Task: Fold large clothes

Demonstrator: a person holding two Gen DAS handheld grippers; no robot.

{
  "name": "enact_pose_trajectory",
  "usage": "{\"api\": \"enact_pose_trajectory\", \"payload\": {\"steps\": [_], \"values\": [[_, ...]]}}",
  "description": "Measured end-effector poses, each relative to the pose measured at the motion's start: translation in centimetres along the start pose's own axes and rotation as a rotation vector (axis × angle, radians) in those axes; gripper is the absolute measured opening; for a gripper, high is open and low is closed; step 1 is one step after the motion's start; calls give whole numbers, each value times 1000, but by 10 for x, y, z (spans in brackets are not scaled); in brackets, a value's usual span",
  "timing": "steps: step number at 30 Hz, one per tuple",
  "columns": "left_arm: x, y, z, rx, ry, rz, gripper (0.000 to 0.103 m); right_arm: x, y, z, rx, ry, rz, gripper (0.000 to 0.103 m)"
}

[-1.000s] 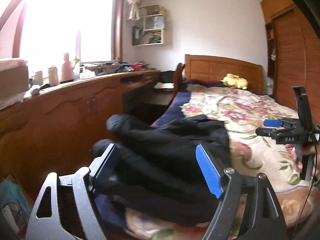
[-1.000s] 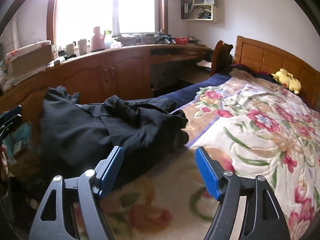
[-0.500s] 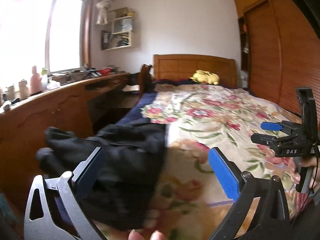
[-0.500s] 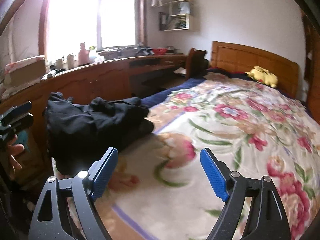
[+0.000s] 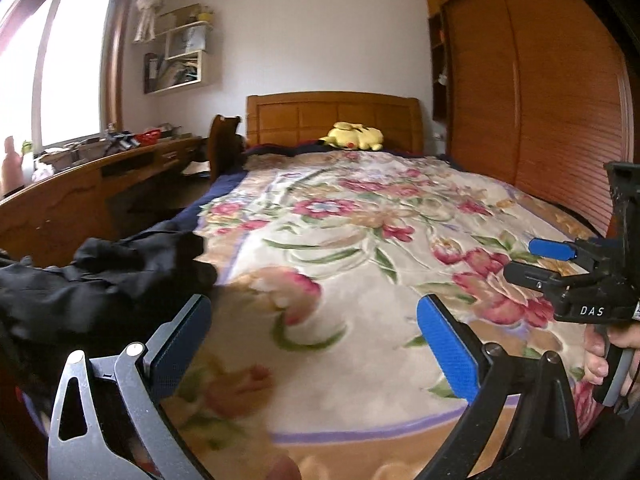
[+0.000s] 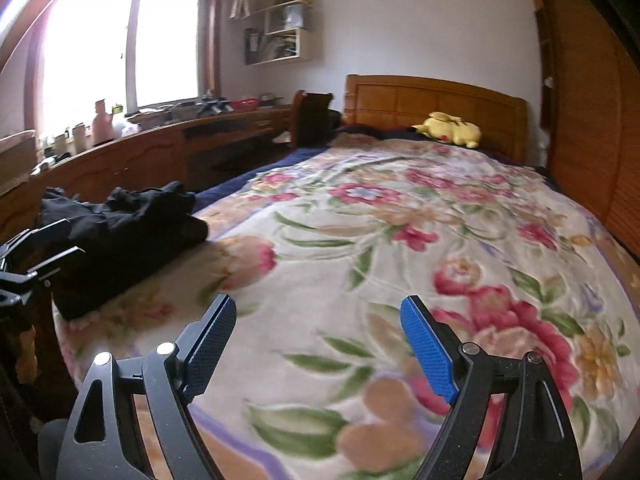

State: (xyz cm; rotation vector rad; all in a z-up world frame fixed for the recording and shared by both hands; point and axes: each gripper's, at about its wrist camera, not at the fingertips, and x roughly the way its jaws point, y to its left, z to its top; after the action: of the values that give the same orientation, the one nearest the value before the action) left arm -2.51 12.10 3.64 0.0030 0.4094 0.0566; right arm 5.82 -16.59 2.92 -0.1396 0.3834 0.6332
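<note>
A black garment (image 5: 100,280) lies bunched in a pile on the near left corner of the floral bedspread (image 5: 360,240); it also shows in the right wrist view (image 6: 124,232). My left gripper (image 5: 314,344) is open and empty, held over the bedspread just right of the pile. My right gripper (image 6: 318,344) is open and empty over the bedspread's near middle, well right of the pile. The right gripper also shows at the right edge of the left wrist view (image 5: 560,264), open. The left gripper's fingers (image 6: 44,240) show at the left edge of the right wrist view.
A yellow plush toy (image 5: 354,136) lies at the wooden headboard (image 5: 332,120). A long wooden desk and cabinet (image 5: 80,200) run along the left under the window, with a chair (image 5: 224,144) by the bed. A wooden wardrobe (image 5: 540,100) stands on the right.
Both grippers have swung right, away from the black garment and towards the middle of the bed. The garment pile now lies at the left of both views. Both stay open.
</note>
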Motion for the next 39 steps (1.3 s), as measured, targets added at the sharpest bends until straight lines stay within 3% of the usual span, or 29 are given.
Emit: {"api": "enact_pose_trajectory", "payload": {"steps": [16,30,39], "values": [[47,-102,5,15,39,-161,102,-28,-41,-32,113,-18,-150,85],[58,-135,5,48,-9,-141,102,-47,-53,-43,102,-92,-283,85],[51,-131,-3,60,-36,-120,102,-70,-46,-51,101,-155,-294,85]]}}
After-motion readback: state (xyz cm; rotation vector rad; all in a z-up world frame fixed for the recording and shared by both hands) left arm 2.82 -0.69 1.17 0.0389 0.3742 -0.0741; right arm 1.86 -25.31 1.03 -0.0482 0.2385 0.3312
